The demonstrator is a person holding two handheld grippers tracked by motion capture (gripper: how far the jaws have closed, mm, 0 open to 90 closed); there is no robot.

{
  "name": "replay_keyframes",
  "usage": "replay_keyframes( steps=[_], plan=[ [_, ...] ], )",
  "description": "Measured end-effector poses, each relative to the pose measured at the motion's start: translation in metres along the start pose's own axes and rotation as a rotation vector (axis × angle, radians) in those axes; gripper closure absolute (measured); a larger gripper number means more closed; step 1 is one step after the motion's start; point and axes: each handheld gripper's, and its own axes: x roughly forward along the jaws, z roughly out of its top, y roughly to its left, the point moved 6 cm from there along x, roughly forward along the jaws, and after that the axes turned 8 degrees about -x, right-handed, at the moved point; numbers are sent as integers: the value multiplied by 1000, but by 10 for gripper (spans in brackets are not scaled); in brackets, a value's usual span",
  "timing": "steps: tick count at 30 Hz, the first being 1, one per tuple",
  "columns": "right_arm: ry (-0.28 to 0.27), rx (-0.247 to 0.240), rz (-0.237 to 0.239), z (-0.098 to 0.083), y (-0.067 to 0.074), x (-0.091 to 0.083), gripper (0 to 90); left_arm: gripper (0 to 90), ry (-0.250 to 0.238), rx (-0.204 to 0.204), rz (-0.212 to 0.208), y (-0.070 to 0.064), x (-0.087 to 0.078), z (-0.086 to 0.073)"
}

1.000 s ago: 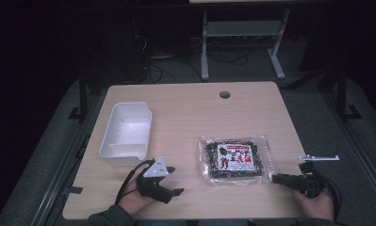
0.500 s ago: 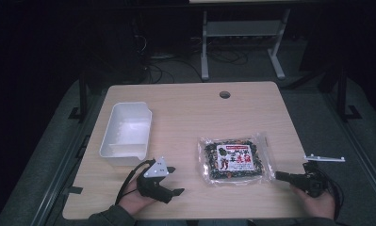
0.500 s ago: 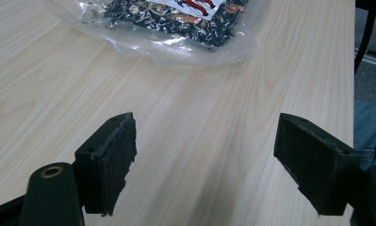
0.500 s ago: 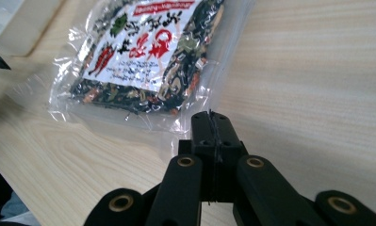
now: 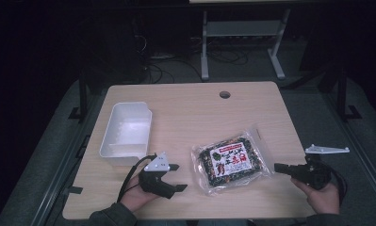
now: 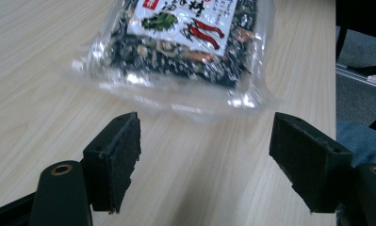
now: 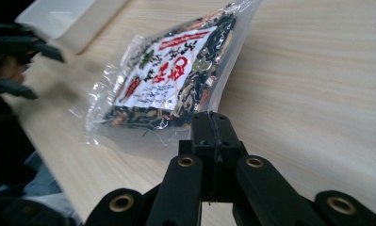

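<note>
- My left gripper sits in my left hand near my edge of the table. Its two black jaws are spread wide apart, and nothing is between them.
- In the left gripper view, I see bare wood under the gap between my left jaws. The snack bag lies just past their tips, not touching them.
- My right gripper sits in my right hand at the right side of the table. Its jaws are pressed tight together with nothing in them.
- In the right gripper view, the closed tips sit right at the clear edge of the snack bag. I cannot tell if they touch it.
- The snack bag lies flat on the table between my two grippers. It is clear plastic with dark bits inside and a white and red label on top.
- Past my left gripper, close by, sits a white tray. It is well apart from the bag.
- Far past both grippers, near the far edge of the table, is a round hole.
</note>
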Motion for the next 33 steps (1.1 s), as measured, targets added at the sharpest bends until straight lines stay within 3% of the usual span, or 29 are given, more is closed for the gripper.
replay_keyframes(
  steps=[7, 13, 15, 19, 24, 27, 33],
  plan=[
    [13, -135, 75, 39, 25, -9, 900, 242, -3, -36, -4, 13, 7, 14],
    [12, -251, 127, 75, 49, -16, 900, 236, 1, -30, -17, 13, 17, 25],
    [-4, -277, 169, 87, 59, -17, 900, 239, 12, -26, -19, 13, 21, 25],
    [-18, -305, 219, 95, 70, -18, 900, 238, 23, -43, -14, 18, 26, 24],
    [-13, -351, 255, 104, 81, -15, 900, 244, 19, -77, -56, 22, 32, 28],
    [-19, -352, 254, 106, 81, -12, 900, 279, 18, -85, -96, 22, 35, 31],
    [-59, -334, 269, 111, 79, -6, 900, 376, 34, -104, -133, 22, 39, 31]
  ],
)
